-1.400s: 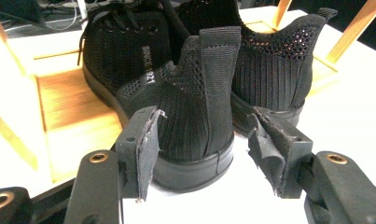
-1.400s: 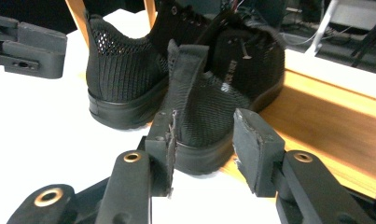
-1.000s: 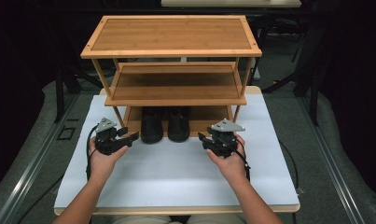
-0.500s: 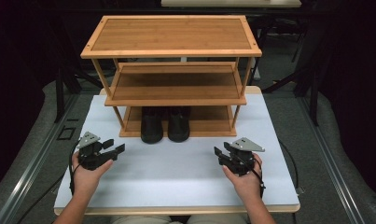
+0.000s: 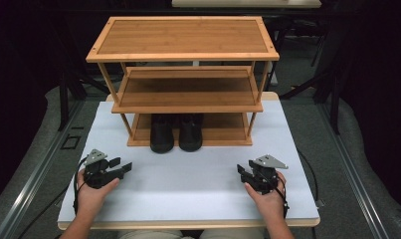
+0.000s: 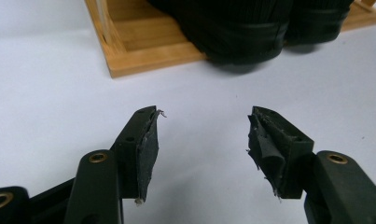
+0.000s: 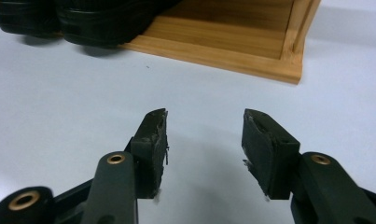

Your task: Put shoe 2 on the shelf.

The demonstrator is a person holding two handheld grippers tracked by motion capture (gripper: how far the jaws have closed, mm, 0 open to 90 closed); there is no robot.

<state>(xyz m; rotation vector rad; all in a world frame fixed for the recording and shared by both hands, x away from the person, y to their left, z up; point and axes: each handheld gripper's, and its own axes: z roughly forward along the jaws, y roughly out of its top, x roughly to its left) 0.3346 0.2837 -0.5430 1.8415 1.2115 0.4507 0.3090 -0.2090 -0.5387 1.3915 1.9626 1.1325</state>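
Both claws spread and empty: left gripper [image 5: 122,168] at about 8 o'clock on the white table [image 5: 198,194], right gripper [image 5: 242,172] at about 4 o'clock, each cradled in a hand near the front edge, jaws aimed inward and up toward the rack. Nothing pinched between either pair of pads [image 6: 148,149] (worn and frayed at the edges, seen close in the gripper views). Black shoes [image 5: 176,132] side by side on the bottom tier of the wooden shoe rack [image 5: 183,55] at 12 o'clock, toes poking past the front lip toward the person. Well apart from both grippers, with bare table between. Probably parked low and wide to keep the middle free and the shoes in sight of both cameras, ready for a reach from either side. Heels and uppers tucked under the middle shelf, so hard to make out beyond the toe caps. Left gripper view cuts the shoes [image 6: 241,28] off at the top; right gripper view catches just the soles [image 7: 83,23] at 11 o'clock. Rear of the rack and the dark surroundings unreadable.
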